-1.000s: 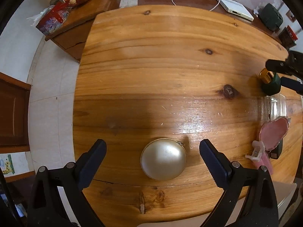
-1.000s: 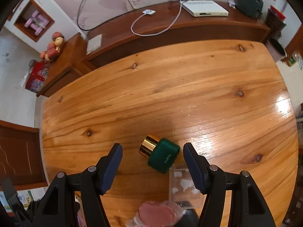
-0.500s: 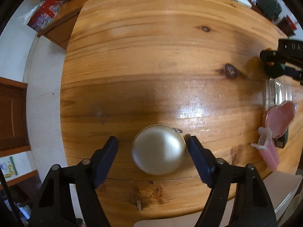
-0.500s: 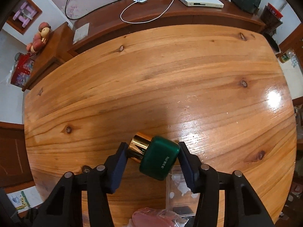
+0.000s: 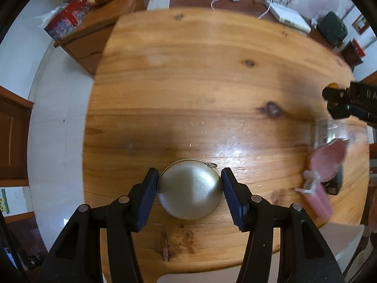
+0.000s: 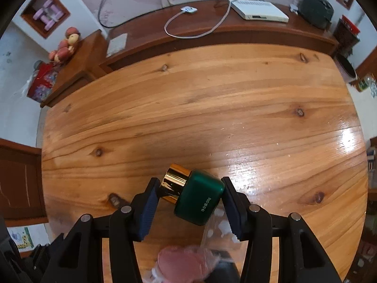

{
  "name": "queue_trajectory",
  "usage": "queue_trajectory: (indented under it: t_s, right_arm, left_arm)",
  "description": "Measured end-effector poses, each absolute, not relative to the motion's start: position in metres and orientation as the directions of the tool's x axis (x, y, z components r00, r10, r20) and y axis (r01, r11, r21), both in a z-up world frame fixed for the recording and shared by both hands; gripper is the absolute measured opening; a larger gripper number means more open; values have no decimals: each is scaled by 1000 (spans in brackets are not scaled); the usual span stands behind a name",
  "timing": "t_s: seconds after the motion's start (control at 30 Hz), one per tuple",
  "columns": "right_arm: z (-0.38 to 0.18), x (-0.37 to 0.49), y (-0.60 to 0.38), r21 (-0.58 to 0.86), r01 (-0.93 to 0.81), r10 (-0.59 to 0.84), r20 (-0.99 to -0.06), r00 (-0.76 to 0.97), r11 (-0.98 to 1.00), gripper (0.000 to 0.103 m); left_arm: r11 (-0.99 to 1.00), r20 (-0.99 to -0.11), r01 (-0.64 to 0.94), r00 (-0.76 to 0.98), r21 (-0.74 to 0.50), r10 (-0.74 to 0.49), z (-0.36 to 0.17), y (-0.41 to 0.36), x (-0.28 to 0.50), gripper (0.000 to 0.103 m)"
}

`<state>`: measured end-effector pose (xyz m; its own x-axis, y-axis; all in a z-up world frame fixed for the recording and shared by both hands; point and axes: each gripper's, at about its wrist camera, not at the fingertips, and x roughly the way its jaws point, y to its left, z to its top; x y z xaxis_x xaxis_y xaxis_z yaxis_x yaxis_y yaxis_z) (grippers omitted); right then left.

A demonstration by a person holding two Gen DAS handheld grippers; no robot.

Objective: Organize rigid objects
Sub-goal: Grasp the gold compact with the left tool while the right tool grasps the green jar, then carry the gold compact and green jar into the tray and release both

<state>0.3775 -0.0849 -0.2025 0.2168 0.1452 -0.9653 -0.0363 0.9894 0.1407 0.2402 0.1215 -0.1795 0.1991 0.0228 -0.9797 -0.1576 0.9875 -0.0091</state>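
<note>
In the left wrist view my left gripper (image 5: 188, 189) is shut on a round pearly tin (image 5: 190, 189) with a small ring, held near the front edge of the wooden table (image 5: 200, 89). In the right wrist view my right gripper (image 6: 188, 195) is shut on a green bottle (image 6: 199, 197) with a gold cap (image 6: 175, 182), tilted, above the table (image 6: 200, 108). The right gripper with the bottle also shows at the far right of the left wrist view (image 5: 339, 103).
A clear plastic box (image 5: 329, 129), a pink heart-shaped thing (image 5: 327, 162) and a pink tube (image 5: 318, 198) lie at the table's right side. They show blurred below the right gripper: the box (image 6: 219, 231) and the heart (image 6: 181, 264). A sideboard (image 6: 212, 30) with a white box and cables stands behind.
Both grippers closed from open onto their objects: the left on the round tin, the right on the green bottle. Both views have shifted, showing more of the room behind the table.
</note>
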Motion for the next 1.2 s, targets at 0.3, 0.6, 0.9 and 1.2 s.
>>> queue_trajectory:
  t_s: [0.3,0.6,0.9,1.2]
  right_arm:
    - [-123,308,-90,165,-174,218,-910,352,971,53]
    - [-48,194,-111,155,-322,303,-820,485,934,53]
    - [-30,90,-134,146,-399,365,-748,555,905,53]
    - [-56,10,-145,85,-450,359,-740,569,889,53]
  left_arm:
    - [990,-905,-144,421,0,61,-89,106,181,58]
    - [995,-830,-93,557,-29,28,-37,82,99,58]
    - [997,-784,-71,620,-22,27,-30,57,32,58]
    - [997,-781,-75,624,-36,19,-48,35,-24,58]
